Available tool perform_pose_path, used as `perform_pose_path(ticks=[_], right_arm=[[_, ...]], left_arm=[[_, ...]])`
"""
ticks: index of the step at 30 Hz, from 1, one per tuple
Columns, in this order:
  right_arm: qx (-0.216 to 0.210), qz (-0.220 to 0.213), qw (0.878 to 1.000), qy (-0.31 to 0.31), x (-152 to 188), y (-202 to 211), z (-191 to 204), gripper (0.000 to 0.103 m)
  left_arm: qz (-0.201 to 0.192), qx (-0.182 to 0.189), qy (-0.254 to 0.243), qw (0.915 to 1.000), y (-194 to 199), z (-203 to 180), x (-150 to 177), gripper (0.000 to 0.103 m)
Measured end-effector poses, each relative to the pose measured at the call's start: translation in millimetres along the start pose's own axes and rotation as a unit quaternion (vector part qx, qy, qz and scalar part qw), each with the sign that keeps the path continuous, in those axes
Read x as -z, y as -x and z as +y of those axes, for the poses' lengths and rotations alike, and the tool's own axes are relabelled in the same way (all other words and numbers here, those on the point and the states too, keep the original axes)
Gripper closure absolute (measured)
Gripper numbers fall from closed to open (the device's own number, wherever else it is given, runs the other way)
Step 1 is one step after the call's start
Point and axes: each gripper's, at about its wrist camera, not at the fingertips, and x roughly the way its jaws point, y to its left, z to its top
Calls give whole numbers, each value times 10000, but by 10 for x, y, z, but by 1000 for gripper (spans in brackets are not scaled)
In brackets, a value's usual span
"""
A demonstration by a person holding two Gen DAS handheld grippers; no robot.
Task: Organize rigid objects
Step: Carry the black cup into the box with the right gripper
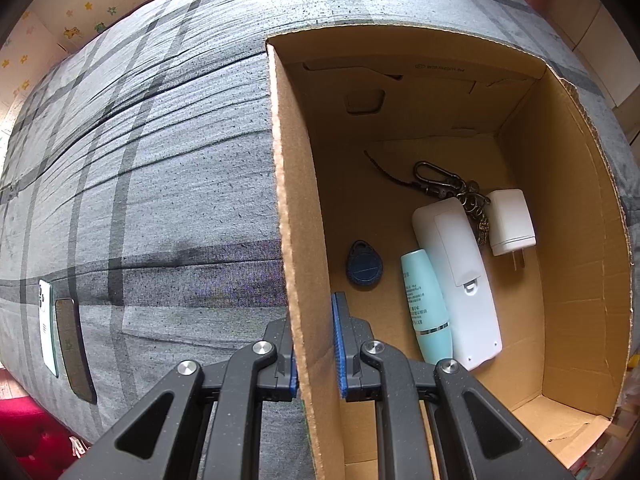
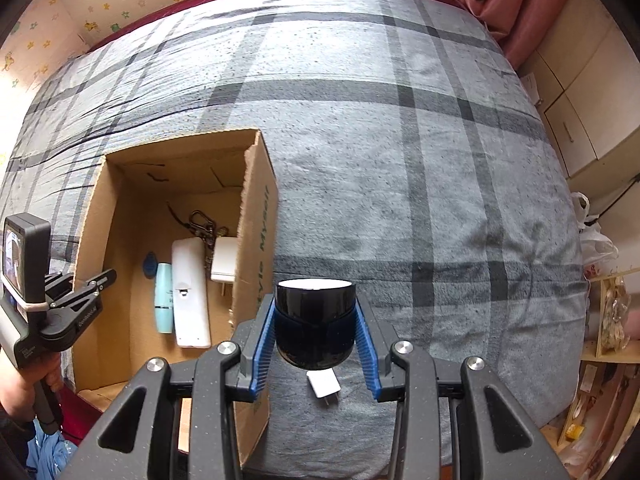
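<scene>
An open cardboard box (image 1: pixel 296 216) (image 2: pixel 256 216) sits on the bed. My left gripper (image 1: pixel 316 340) is shut on the box's left wall, one blue pad outside and one inside; it also shows in the right wrist view (image 2: pixel 94 284). Inside the box lie a blue key fob (image 1: pixel 364 266), a teal tube (image 1: pixel 426 304), a white remote (image 1: pixel 456 280), a white charger (image 1: pixel 510 222) and a keychain with a carabiner (image 1: pixel 444 182). My right gripper (image 2: pixel 316 312) is shut on a black jar with a white top (image 2: pixel 315 320), held above the bed just right of the box.
A grey plaid blanket (image 2: pixel 400 160) covers the bed. A small white plug (image 2: pixel 323 386) lies on it under the jar. Two phones (image 1: pixel 46 328) (image 1: pixel 74 348) lie on the bed's left. A person's hand (image 2: pixel 16 384) holds the left gripper's handle. Cupboards (image 2: pixel 580 112) stand at right.
</scene>
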Motion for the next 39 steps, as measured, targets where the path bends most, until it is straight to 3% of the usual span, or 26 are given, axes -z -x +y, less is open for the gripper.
perform_pose_path(ticks=[14,39], right_arm=[[-319,19,9984,459,-222,-96,510,63],[-696,388,9910,1078,-337,-877,1336,63]], left_arm=[[13,65,-15,10000,-14,31,1,89],[67,191,43,9998,-66,100,-23,89]])
